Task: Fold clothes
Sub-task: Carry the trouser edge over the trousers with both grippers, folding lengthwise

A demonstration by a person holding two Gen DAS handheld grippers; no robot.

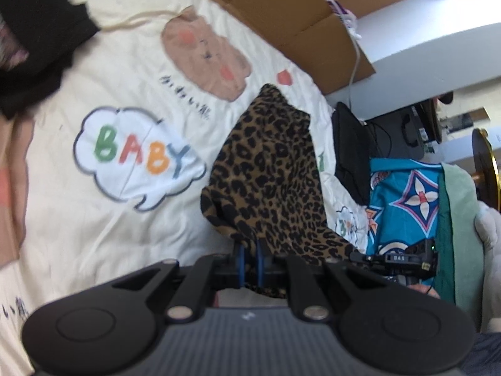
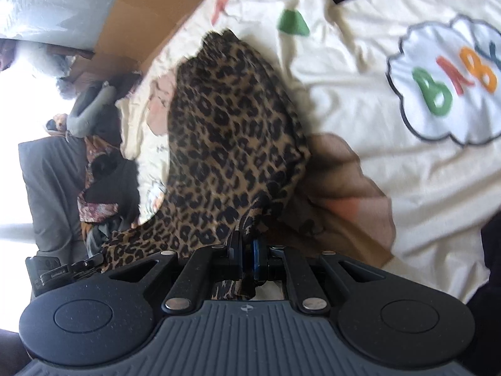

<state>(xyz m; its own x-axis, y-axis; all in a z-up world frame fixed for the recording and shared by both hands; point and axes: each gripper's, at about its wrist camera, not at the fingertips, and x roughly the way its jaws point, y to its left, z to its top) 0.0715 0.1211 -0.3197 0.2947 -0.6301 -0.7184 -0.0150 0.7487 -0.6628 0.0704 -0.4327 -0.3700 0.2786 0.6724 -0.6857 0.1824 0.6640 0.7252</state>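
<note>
Hand-held grippers, left (image 1: 250, 252) and right (image 2: 247, 247), each pinched onto the lifted leopard-print garment (image 1: 269, 169) above the quilt (image 1: 94, 219)

You see the word "BABY" in green, red, orange and blue letters inside a white cloud patch (image 1: 137, 156) printed on the cream quilt (image 1: 94, 219); it shows again in the right wrist view (image 2: 451, 84). Dark handwritten characters beside the brown bear print (image 1: 203, 53) are too blurred to read. A small black device (image 1: 404, 258) shows digits, seemingly "045".
</note>
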